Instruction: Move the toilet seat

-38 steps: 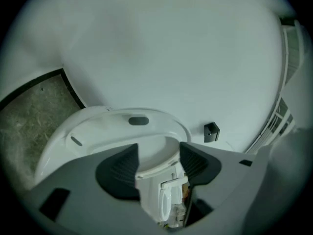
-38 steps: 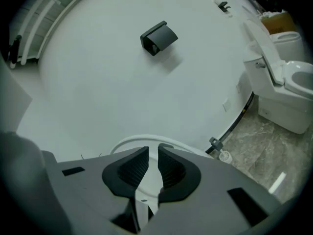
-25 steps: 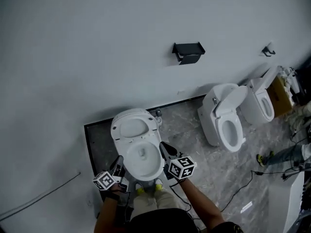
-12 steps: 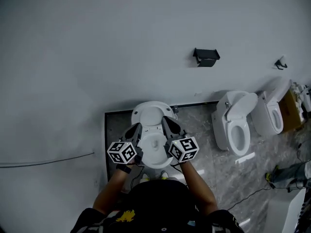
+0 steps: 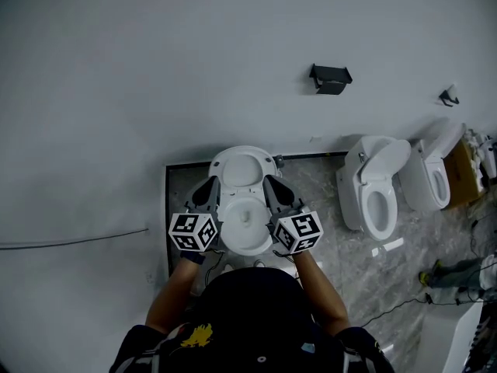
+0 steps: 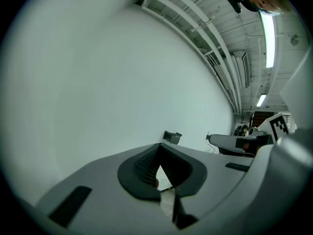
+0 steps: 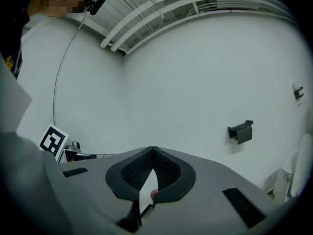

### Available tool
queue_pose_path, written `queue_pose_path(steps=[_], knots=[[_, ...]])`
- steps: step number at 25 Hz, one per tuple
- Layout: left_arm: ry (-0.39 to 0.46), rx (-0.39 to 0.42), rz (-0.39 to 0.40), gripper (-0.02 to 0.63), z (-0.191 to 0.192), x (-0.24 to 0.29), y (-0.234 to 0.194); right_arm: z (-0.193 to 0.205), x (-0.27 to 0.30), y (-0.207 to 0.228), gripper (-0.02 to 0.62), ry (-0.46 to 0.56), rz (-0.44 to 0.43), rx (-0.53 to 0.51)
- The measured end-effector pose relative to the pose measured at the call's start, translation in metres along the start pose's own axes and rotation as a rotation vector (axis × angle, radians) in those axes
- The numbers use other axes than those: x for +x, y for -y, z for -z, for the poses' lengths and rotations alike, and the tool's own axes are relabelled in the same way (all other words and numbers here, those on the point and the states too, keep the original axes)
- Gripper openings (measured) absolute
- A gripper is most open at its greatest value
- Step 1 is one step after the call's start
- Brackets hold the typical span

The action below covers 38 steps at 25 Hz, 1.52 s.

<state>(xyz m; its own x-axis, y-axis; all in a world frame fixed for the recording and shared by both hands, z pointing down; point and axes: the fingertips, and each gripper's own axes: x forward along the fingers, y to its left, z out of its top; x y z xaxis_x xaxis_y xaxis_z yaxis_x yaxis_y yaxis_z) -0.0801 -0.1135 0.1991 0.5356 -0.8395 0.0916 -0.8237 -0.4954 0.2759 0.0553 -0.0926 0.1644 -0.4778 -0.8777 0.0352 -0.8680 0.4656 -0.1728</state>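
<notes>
Left claw (image 5: 206,195), right claw (image 5: 276,193) pressed together, empty, risen from front of bowl (image 5: 245,225) to flank it. Seat (image 5: 243,168) seemingly upright against wall (image 5: 233,68), floor panel's (image 5: 180,200) rear edge; move likely done.

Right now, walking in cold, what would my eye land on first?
A white toilet sits straight below the person, with the left gripper and right gripper, jaws shut and empty, flanking it. Another toilet and a third stand to the right, and a black holder hangs on the wall above.
</notes>
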Motion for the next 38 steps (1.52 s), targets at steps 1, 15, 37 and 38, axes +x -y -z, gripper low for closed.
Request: queue_pose_path(steps=[1, 15, 37, 38], knots=[[-0.002, 0.004, 0.001, 0.017, 0.001, 0.0, 0.001, 0.0, -0.001, 0.001, 0.026, 0.001, 0.002, -0.001], [-0.013, 0.071, 0.005, 0.017, -0.003, 0.01, 0.009, -0.007, -0.001, 0.016, 0.026, 0.012, 0.012, -0.01], [-0.056, 0.103, 0.025, 0.017, 0.011, 0.003, -0.012, 0.003, 0.007, 0.014, 0.026, -0.007, 0.065, -0.063], [-0.06, 0.104, 0.027, 0.017, 0.013, 0.003, -0.012, 0.004, 0.008, 0.013, 0.026, -0.01, 0.064, -0.063]])
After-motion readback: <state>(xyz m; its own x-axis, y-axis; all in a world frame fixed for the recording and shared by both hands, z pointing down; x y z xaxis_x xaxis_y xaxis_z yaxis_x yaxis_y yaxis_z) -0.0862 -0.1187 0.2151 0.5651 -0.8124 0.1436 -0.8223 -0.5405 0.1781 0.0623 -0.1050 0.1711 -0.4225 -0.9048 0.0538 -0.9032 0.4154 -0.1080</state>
